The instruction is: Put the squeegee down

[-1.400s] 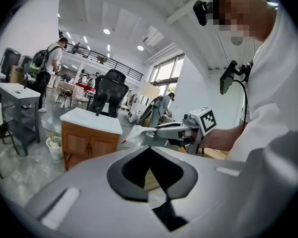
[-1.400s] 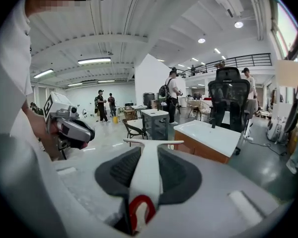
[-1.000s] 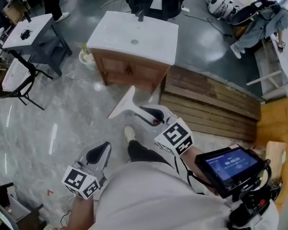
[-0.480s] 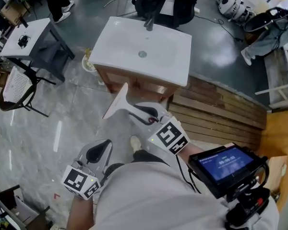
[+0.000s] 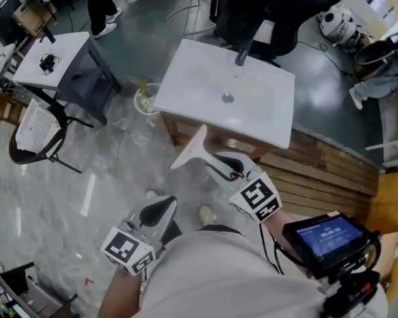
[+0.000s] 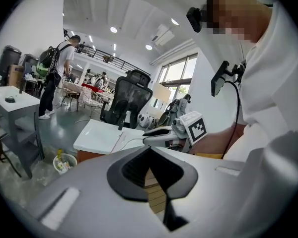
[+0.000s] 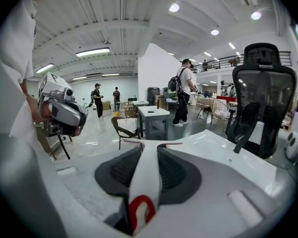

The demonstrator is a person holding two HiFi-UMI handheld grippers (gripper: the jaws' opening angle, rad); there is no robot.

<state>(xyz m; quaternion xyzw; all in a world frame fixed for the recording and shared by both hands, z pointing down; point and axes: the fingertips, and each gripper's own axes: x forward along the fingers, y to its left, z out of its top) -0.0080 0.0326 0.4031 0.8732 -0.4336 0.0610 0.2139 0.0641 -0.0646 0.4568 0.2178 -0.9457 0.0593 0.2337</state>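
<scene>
My right gripper (image 5: 220, 165) is shut on the squeegee (image 5: 194, 148), a white tool with a red mark on its handle. Its wide blade points toward the front edge of the white sink basin (image 5: 205, 91), just short of it and above the floor. In the right gripper view the squeegee handle (image 7: 143, 180) runs up between the dark pads, with the basin top (image 7: 223, 152) close ahead. My left gripper (image 5: 156, 212) hangs lower left over the marble floor, shut and empty; its own view shows its fingertips (image 6: 151, 155) meeting.
The basin sits on a wooden cabinet (image 5: 186, 132) with a dark faucet (image 5: 243, 53) at the back. A plank platform (image 5: 325, 171) lies to the right, a small bin (image 5: 146, 102) to the left. Further left are a white side table (image 5: 53, 55) and a chair (image 5: 30, 128).
Both grippers have been carried forward toward the sink, which now looms closer. The squeegee stays gripped in the right gripper; the left stays shut.
</scene>
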